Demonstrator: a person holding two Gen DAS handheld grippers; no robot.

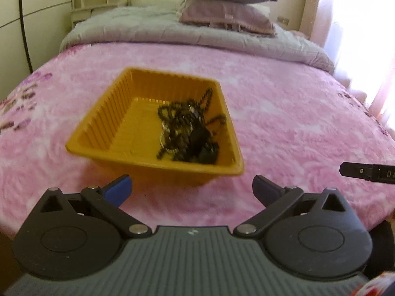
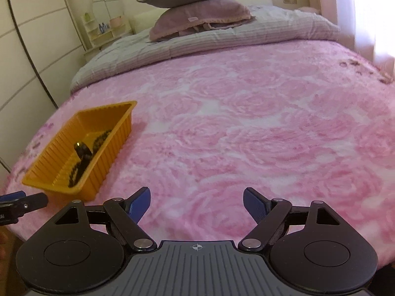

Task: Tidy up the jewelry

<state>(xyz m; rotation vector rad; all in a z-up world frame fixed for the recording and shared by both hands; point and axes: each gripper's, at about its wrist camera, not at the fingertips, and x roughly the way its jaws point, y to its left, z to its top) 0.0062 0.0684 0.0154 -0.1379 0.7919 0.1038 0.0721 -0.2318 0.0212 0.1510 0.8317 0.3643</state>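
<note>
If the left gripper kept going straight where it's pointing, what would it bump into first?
Probably the orange tray holding the dark bead necklaces, right ahead of the open left gripper. It might brush the pink blanket first; depth is hard to judge.

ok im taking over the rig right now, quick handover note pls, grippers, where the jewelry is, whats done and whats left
Left gripper: open, nothing between the jaws, hanging just in front of the orange tray.
Right gripper: open and empty, over bare pink blanket to the right of the tray.
Jewelry: a tangled heap of dark bead chains lies inside the tray, towards its right side.
Done: no jewelry shows on the blanket; all that is visible is in the tray.
Left: the heap is still tangled, so sorting it may remain.
</note>
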